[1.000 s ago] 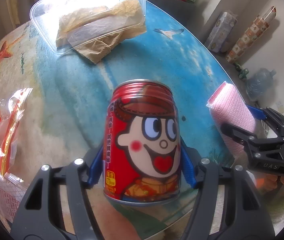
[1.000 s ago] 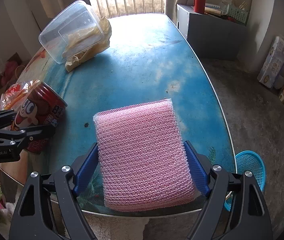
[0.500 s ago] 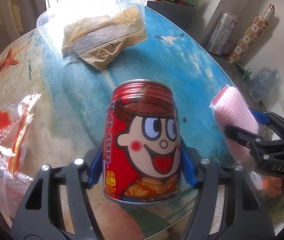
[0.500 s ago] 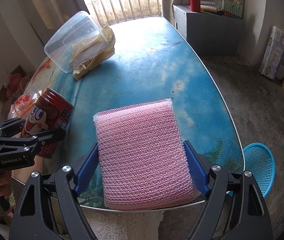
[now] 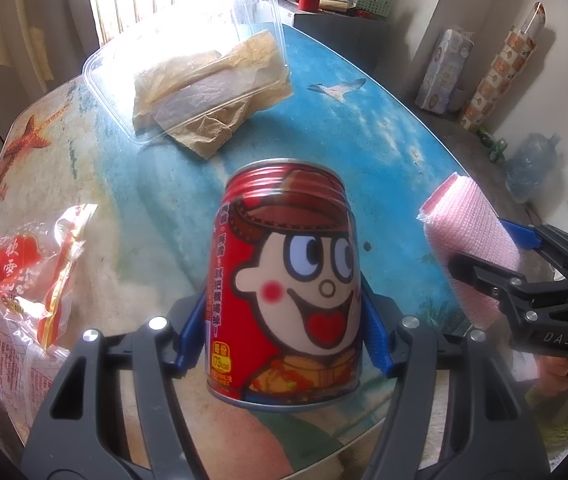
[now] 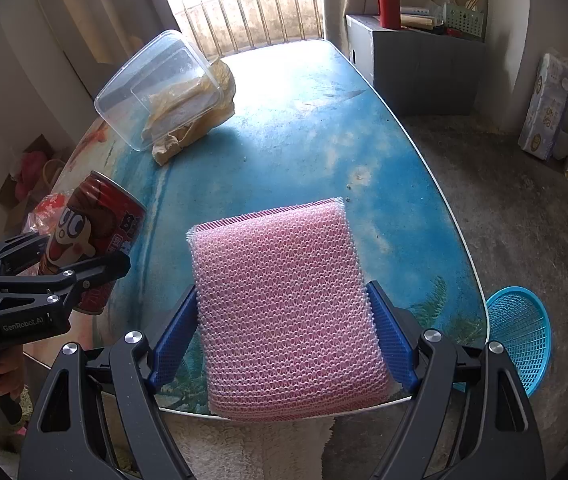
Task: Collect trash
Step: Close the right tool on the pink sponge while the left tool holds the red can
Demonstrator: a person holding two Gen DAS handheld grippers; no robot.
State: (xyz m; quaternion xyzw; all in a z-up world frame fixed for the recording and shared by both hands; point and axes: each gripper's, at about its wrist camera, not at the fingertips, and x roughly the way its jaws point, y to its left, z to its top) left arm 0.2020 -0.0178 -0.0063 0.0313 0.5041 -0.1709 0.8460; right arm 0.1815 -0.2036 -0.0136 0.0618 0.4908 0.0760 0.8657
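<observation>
1. The left hand-held gripper [image 5: 284, 328] clamps a red drink can [image 5: 286, 280] between its blue pads [image 5: 191, 332]; the can stands upright in the jaws, its cartoon face toward the left wrist camera.
2. In the right wrist view, the same can [image 6: 95, 240] shows at the left edge, tilted, with the left hand-held gripper [image 6: 83, 256] around it, above the near left part of the desk [image 6: 304, 128].
3. The right hand-held gripper [image 6: 284, 336] grips a pink mesh sponge [image 6: 284, 304] by its two side edges, the sponge lying flat between the pads over the desk's near edge.
4. From the left wrist camera, that sponge [image 5: 472, 240] appears at the right, held in the right hand-held gripper [image 5: 496, 256].
5. A clear plastic container [image 5: 187, 68] lies tipped on the far side of the desk [image 5: 364, 128], with crumpled brown paper [image 5: 211, 96] partly inside it and spilling out.
6. A red-and-clear snack wrapper [image 5: 31, 280] lies on the desk's left side, near the can.
7. A blue mesh basket [image 6: 520, 332] sits on the floor [image 6: 504, 184] just beside the desk's near right corner.
</observation>
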